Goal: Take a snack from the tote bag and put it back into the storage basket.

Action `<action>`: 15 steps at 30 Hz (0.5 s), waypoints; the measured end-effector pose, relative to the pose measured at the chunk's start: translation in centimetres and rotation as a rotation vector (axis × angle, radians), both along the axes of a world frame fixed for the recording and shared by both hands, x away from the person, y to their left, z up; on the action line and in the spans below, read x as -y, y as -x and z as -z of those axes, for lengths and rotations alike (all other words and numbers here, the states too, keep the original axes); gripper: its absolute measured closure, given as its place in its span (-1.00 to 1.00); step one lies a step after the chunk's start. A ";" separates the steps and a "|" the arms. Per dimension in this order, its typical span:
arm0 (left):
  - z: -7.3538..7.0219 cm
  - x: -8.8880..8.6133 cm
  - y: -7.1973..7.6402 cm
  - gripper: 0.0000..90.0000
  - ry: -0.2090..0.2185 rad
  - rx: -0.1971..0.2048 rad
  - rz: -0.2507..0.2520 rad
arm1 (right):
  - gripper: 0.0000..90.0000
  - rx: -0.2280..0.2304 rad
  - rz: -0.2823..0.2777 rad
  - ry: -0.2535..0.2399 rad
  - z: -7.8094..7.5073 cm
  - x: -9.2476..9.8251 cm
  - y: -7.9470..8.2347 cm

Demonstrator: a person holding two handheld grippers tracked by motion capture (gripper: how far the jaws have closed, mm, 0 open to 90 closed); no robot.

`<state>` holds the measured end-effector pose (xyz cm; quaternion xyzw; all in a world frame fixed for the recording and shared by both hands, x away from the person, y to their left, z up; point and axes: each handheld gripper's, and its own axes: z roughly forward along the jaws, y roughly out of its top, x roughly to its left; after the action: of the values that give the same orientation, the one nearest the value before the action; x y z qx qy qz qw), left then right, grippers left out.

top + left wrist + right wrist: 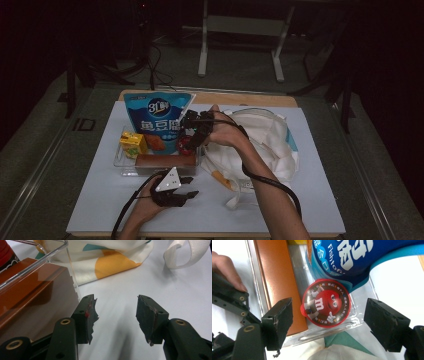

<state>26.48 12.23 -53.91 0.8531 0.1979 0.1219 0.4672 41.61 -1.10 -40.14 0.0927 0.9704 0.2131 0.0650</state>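
**Right gripper over the red candy tub**

I have the right gripper (328,322) poised above the clear tray (120,162), jaws spread wide with nothing between the pads. Looking down along them, I see the round red candy tub (325,305) below the gap, standing in the tray's corner. It sits just beside the long brown box (279,277) and touches the lower edge of the blue snack bag (352,257). From the high view the tub (183,144) is partly hidden under my right hand (220,131).

My left gripper (116,315) rests low over the white table (280,200), just in front of the tray's near wall. Its jaws stand about half apart and hold nothing. The cloth bag (270,140) lies to the right of the tray, and 1 yellow carton (133,143) sits at the tray's left end.
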 end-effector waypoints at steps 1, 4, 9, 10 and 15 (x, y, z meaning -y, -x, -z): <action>0.0 0.0 0.0 0.10 0.001 -0.001 -0.002 | -0.49 0.008 -0.006 -0.001 -0.1 0.1 0.0; 0.0 0.0 0.0 0.10 0.001 -0.001 0.000 | -0.48 0.013 -0.006 -0.004 -0.3 0.4 0.2; 0.0 0.0 0.0 0.10 0.000 0.000 -0.001 | -0.46 0.020 -0.015 -0.030 -0.8 1.1 0.5; 0.0 0.0 0.0 0.10 0.000 0.000 -0.001 | -0.46 0.020 -0.015 -0.030 -0.8 1.1 0.5; 0.0 0.0 0.0 0.10 0.001 -0.004 0.000 | -0.40 0.016 -0.025 -0.066 -1.3 2.2 0.8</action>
<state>26.52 12.24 -53.91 0.8530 0.1988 0.1201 0.4673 40.81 -3.34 -38.84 0.0807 0.9634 0.2466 0.0670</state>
